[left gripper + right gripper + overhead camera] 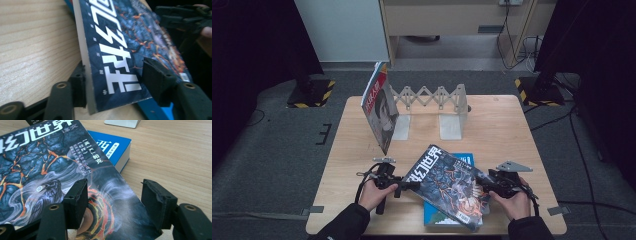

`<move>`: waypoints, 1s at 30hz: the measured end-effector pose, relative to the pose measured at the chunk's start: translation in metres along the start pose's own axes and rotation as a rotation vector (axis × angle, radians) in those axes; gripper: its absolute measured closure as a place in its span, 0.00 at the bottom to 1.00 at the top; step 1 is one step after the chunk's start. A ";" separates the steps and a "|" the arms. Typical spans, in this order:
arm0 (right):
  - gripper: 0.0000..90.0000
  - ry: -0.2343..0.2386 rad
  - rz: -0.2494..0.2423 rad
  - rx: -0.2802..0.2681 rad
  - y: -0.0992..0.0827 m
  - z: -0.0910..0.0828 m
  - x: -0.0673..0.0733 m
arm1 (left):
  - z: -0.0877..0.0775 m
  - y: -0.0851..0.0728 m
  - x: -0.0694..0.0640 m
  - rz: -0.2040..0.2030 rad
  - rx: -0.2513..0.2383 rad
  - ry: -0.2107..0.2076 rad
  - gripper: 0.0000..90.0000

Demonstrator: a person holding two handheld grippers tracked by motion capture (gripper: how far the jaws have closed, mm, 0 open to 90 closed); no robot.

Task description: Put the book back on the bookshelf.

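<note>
Two grippers flank your dark magazine [451, 186], tilted up off the tabletop [512, 125] over a blue book [460, 161]. Left gripper [409, 185]: jaws straddle the spine corner, one pad touching the edge, the other still clear of the cover, so not clamped. Right gripper [482, 190]: jaws open about the opposite corner. Long axis runs between your hands. White title characters read 幻世界. Far back: an upright magazine [379, 107] leans against an expanding bookstand [432, 97].
</note>
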State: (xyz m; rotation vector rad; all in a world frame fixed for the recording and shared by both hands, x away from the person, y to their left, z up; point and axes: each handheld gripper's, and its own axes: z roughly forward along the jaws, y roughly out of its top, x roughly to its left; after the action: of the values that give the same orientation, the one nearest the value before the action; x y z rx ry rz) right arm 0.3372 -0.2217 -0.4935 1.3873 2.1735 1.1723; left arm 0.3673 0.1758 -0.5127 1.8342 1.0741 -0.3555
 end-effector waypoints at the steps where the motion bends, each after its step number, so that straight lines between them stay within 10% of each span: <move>1: 0.43 -0.001 -0.002 0.000 0.000 0.000 0.000 | -0.003 0.001 -0.002 0.001 -0.020 -0.010 0.49; 6: 0.44 -0.003 0.000 -0.003 -0.001 0.000 0.000 | -0.012 0.005 -0.011 -0.003 -0.073 -0.076 0.61; 15: 0.45 0.001 0.009 -0.011 -0.001 0.000 -0.001 | -0.005 0.006 -0.008 -0.050 -0.027 -0.119 0.62; 30: 0.42 0.000 0.008 -0.017 -0.001 0.000 -0.001 | -0.007 0.012 -0.022 -0.054 -0.037 -0.110 0.71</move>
State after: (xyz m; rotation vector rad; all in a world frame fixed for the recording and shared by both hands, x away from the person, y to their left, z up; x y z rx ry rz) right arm 0.3373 -0.2233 -0.4945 1.3910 2.1549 1.1905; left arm 0.3628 0.1686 -0.4884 1.7357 1.0489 -0.4603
